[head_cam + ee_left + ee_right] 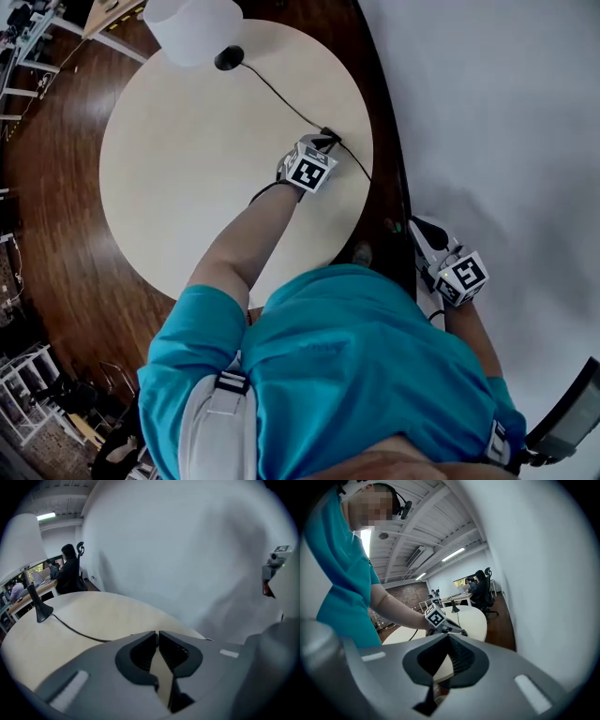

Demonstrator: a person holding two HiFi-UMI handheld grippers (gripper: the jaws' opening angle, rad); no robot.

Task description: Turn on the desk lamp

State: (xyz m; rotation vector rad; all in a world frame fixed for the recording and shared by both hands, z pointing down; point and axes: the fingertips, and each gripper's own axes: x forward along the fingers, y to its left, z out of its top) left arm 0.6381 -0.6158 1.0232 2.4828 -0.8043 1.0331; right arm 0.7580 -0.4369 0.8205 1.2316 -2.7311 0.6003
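On the round pale wooden table's right edge, the left gripper, jaws closed on nothing, meets the black inline switch on the black cord of the white-shaded desk lamp: seemingly the pressing step, which calls for a firm downward push.

Round pale table, dk wood floor, white wall, beamed ceiling w/ strip lights
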